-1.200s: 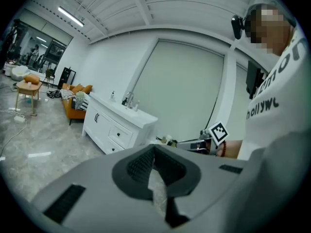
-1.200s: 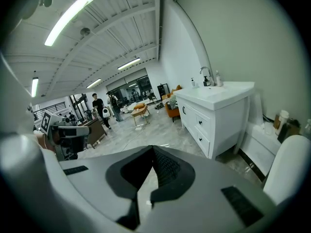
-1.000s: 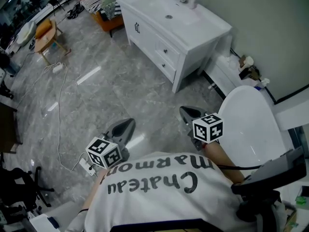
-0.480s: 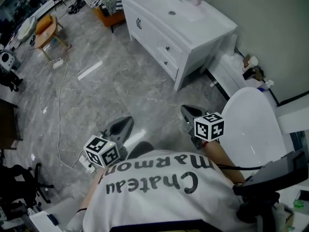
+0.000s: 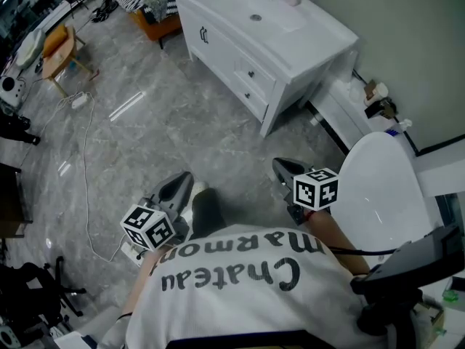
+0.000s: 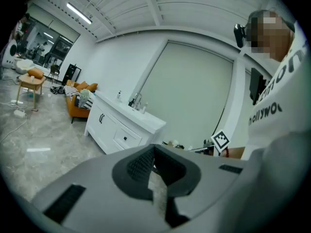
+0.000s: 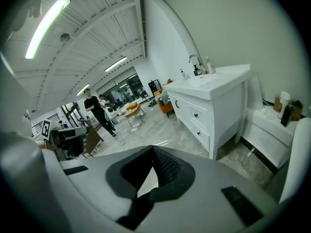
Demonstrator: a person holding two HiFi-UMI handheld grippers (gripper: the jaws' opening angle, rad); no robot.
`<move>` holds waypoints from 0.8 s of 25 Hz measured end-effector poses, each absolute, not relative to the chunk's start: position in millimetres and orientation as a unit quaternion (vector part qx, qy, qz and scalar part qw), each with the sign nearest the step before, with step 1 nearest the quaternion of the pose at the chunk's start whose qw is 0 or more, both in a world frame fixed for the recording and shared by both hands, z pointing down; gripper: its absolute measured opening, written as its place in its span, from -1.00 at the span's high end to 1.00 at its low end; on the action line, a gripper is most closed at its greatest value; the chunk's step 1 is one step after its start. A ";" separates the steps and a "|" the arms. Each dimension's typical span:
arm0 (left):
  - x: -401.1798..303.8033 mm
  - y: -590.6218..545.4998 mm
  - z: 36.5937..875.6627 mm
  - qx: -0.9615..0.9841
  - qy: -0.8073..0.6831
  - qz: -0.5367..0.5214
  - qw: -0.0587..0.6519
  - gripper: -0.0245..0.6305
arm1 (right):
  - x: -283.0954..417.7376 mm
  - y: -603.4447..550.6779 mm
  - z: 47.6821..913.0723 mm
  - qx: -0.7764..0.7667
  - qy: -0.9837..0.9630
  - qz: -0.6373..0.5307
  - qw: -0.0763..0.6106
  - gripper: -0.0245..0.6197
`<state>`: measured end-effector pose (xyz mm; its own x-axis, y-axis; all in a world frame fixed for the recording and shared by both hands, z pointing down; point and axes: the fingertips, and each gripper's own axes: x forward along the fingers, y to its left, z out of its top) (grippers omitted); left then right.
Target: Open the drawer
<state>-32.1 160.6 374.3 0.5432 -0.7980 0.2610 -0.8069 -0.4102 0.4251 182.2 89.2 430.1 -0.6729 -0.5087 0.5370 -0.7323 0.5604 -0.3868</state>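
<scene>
The white vanity cabinet (image 5: 240, 46) stands across the floor at the top of the head view, with two shut drawers (image 5: 251, 86) at its right end, each with a small dark knob. The drawers (image 6: 124, 138) show small in the left gripper view, and the same drawers (image 7: 199, 121) in the right gripper view. My left gripper (image 5: 183, 178) hangs low over the grey floor, far from the cabinet, shut and holding nothing. My right gripper (image 5: 280, 166) is also shut and holding nothing, closer to the cabinet's right corner. In their own views both the left gripper (image 6: 154, 147) and the right gripper (image 7: 153, 148) have tips that meet.
A large white rounded fixture (image 5: 378, 187) lies just right of my right gripper. A low white shelf (image 5: 349, 100) with bottles stands beside the cabinet. An orange sofa (image 5: 156, 17), a small table (image 5: 54, 46) and a floor cable (image 5: 83, 144) lie left. A person (image 7: 95, 110) stands far off.
Both grippers have shifted a little over the floor, the left one towards the left. A dark shoe has come into sight between them. Both stay shut.
</scene>
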 end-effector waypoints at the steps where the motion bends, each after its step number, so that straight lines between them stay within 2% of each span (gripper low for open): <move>1: -35.9 151.2 374.3 0.843 -0.472 0.008 0.259 0.90 | 178.1 83.8 430.4 0.363 -0.861 0.302 0.185 0.89; 20: -134.3 -17.8 358.6 0.894 -0.370 0.065 0.243 0.90 | 66.9 -39.2 411.1 0.439 -0.822 0.320 0.171 0.89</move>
<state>-134.3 -17.8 358.6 0.7175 -0.6309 0.2954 -0.6936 -0.6078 0.3865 66.9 -39.2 411.1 -0.5565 -0.6124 0.5616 -0.8309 0.4096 -0.3767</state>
